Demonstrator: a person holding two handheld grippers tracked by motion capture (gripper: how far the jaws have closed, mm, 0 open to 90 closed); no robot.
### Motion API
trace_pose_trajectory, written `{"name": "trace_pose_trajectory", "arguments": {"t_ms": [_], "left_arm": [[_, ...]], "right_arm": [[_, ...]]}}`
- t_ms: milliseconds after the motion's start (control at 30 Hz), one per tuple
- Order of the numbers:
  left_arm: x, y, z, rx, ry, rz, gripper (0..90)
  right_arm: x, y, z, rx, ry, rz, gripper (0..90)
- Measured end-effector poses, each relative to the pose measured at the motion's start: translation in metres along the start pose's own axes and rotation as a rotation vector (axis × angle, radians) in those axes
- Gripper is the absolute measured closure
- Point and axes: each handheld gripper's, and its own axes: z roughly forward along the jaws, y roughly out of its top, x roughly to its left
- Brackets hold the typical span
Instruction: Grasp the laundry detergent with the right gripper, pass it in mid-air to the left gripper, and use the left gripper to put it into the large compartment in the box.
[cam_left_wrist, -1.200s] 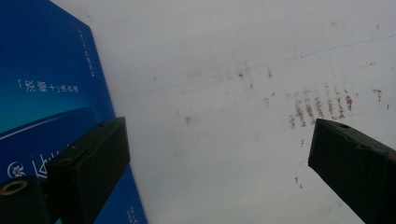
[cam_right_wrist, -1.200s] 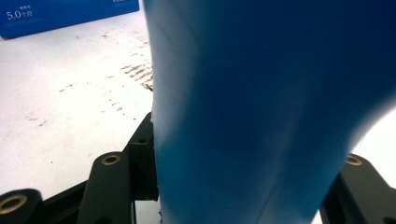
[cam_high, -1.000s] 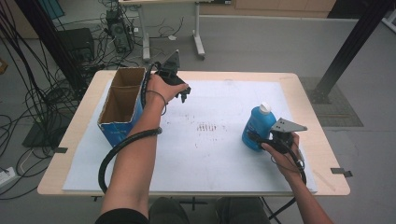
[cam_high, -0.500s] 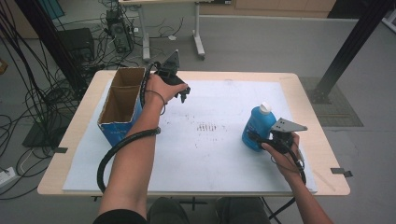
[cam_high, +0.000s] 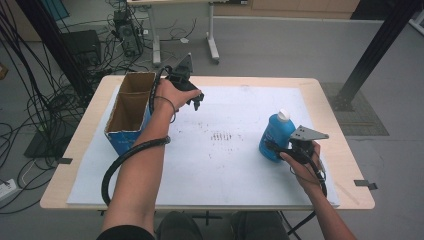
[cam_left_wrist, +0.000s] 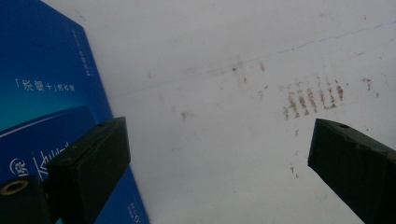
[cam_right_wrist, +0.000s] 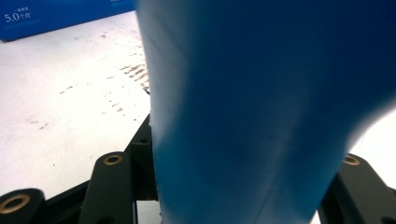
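Stained white sheet (cam_high: 225, 150), seemingly paper

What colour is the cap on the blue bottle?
White. The bottle's cap shows best in the high view, topping the blue bottle.

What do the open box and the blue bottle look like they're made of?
The box looks like cardboard: dull brown inside, printed glossy blue outside. The blue bottle looks like smooth, opaque plastic with a white cap, likely plastic too, held between the jaws of the right gripper.
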Motion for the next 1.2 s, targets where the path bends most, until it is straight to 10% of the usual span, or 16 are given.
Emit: {"name": "trace_pose_trajectory", "arguments": {"t_ms": [467,1200], "left_arm": [[-0.011,0.003,-0.020,-0.006,-0.012,0.102,5.9],[-0.018,0.021,-0.090,-0.002,-0.029,0.395,5.9]], "right_arm": [[-0.007,0.012,-0.003,0.037,0.012,0.025,43.7],[-0.019,0.100,0.030,0.125,0.141,0.014,43.6]]}}
